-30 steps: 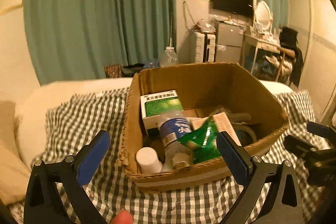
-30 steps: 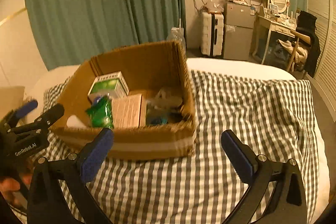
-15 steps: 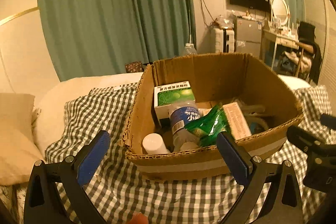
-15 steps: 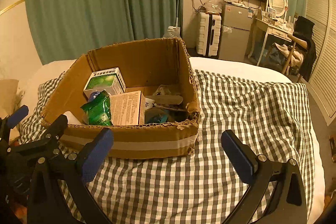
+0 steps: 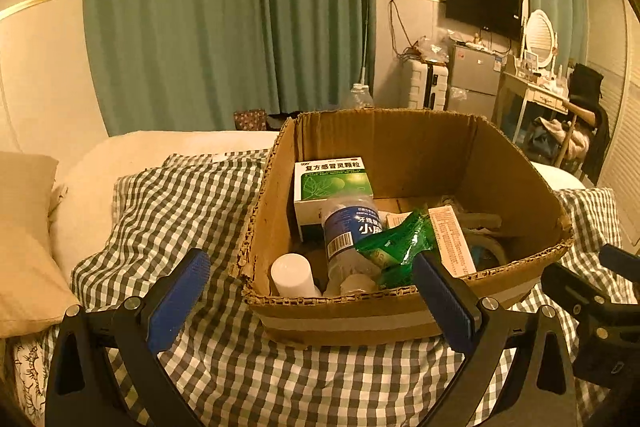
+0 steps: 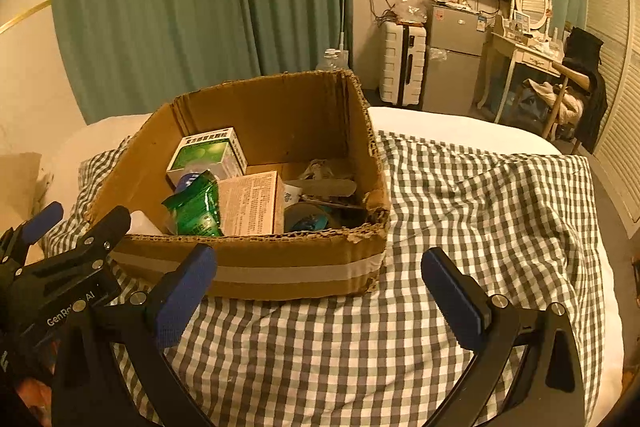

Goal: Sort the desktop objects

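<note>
An open cardboard box stands on a checked cloth. Inside lie a green-and-white medicine box, a blue-labelled bottle, a white cap-topped bottle, a green packet, a tan printed carton and a roll of tape. My left gripper is open and empty just in front of the box. My right gripper is open and empty at the box's front right corner.
The cloth covers a bed with a pillow at the left. Green curtains, a suitcase, a small fridge and a dressing table stand behind.
Both grippers have drawn back and risen a little from the box, so more of its inside shows. Both stay open and empty.
</note>
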Available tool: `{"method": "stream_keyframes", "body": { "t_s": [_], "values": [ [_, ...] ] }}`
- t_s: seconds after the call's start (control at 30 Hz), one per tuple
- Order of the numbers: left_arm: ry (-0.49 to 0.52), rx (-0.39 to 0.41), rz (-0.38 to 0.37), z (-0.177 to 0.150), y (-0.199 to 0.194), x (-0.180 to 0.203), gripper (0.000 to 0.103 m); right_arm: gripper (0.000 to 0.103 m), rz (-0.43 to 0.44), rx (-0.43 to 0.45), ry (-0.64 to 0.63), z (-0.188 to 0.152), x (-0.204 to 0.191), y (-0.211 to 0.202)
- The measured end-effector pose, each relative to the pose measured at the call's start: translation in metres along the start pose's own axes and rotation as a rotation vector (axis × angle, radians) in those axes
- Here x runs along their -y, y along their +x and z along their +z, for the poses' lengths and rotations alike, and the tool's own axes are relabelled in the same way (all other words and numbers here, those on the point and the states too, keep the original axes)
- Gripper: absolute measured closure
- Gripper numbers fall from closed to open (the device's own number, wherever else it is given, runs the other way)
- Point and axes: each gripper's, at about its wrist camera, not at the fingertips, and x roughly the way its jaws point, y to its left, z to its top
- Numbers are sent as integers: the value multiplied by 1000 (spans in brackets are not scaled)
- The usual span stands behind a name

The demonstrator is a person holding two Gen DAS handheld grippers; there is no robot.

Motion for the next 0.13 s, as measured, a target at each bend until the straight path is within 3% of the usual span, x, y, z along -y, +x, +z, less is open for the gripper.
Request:
{"method": "stream_keyframes", "body": {
  "t_s": [0.13],
  "values": [
    [23, 4, 3, -1, -1, 3, 0, 0, -6, 3, -4, 0, -3, 0]
  ]
}}
